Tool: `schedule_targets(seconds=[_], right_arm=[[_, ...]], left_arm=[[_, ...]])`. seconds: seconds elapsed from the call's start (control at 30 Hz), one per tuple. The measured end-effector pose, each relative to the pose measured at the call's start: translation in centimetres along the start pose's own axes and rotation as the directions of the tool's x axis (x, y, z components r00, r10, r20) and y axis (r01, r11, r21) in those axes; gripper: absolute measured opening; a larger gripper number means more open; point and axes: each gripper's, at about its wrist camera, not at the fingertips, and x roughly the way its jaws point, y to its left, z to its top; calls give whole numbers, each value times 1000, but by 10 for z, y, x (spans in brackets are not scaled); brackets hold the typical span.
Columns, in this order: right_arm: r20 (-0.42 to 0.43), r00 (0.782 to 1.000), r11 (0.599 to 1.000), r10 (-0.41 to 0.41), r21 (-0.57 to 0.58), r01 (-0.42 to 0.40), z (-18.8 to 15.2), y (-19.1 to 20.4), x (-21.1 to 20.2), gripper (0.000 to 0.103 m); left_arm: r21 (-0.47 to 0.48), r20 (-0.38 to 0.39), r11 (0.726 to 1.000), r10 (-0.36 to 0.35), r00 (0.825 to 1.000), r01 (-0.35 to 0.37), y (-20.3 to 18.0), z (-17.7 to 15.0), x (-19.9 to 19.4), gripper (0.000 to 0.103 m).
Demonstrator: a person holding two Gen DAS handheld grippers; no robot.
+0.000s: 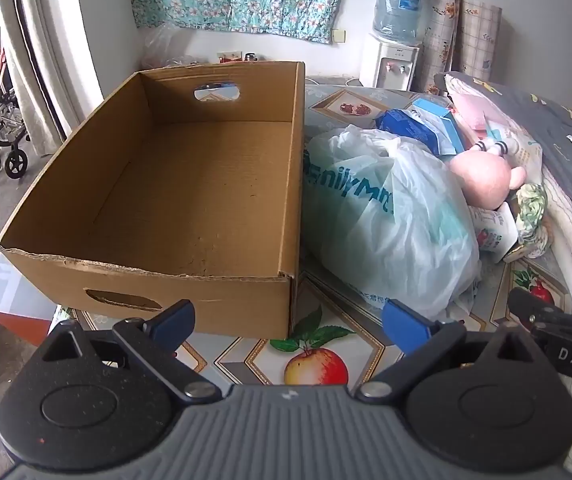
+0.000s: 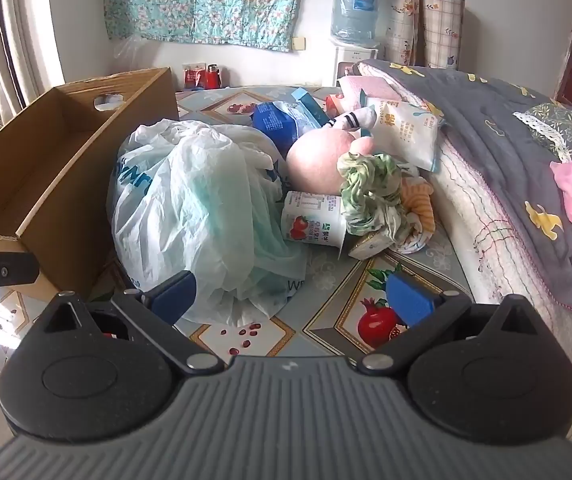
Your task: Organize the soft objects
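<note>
Closest in, the left gripper (image 1: 287,322) hangs with its blue fingers (image 1: 174,320) spread wide and holds nothing. It sits over the near edge of the table (image 1: 317,360), which wears a cloth with fruit pictures on it. The right gripper (image 2: 289,294) is also spread wide and holds nothing, near the same edge. Just past the left gripper stands a big cardboard box (image 1: 174,200) with nothing in it, at the left side of the table. Touching the box on its right is a puffy white plastic bag (image 2: 198,200) with blue letters. Behind the bag, toward the middle of the table, lies a heap of soft things: a pink plush toy (image 2: 317,160), a green and white scrunched cloth (image 2: 369,192), an orange striped cloth (image 2: 419,204) and striped socks (image 2: 353,118). Hard things are mixed in too, like a strawberry yogurt cup (image 2: 313,220) lying on its side, a small carton (image 2: 369,244) and a blue packet (image 2: 278,120). A quilt (image 2: 505,128) runs along the right edge. The sorting looks like it has not started. The bag is slippery and floppy, so a pinch may grab only thin plastic and let it slide out. Pulling a cloth from the heap could drag the cup along and roll it toward the edge.
</note>
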Motion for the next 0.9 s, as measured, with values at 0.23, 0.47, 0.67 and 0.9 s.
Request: schedule_targets(seconds=[0.23, 0.47, 0.67, 0.9], right_arm=[[-3, 1000, 1000, 5, -29, -5, 5, 9, -1, 102], [0, 1000, 998, -3, -56, 3, 6, 8, -4, 102], [-6, 1000, 997, -11, -73, 11, 8, 14, -1, 102], [-7, 1000, 997, -13, -79, 12, 9, 15, -1, 102]], left_arm=[[10, -4, 1000, -18, 1000, 18, -2, -3, -1, 101], [36, -18, 999, -38, 999, 39, -3, 0, 3, 101], [44, -19, 998, -48, 999, 49, -3, 1, 3, 101], [46, -16, 997, -53, 998, 54, -3, 3, 2, 101]])
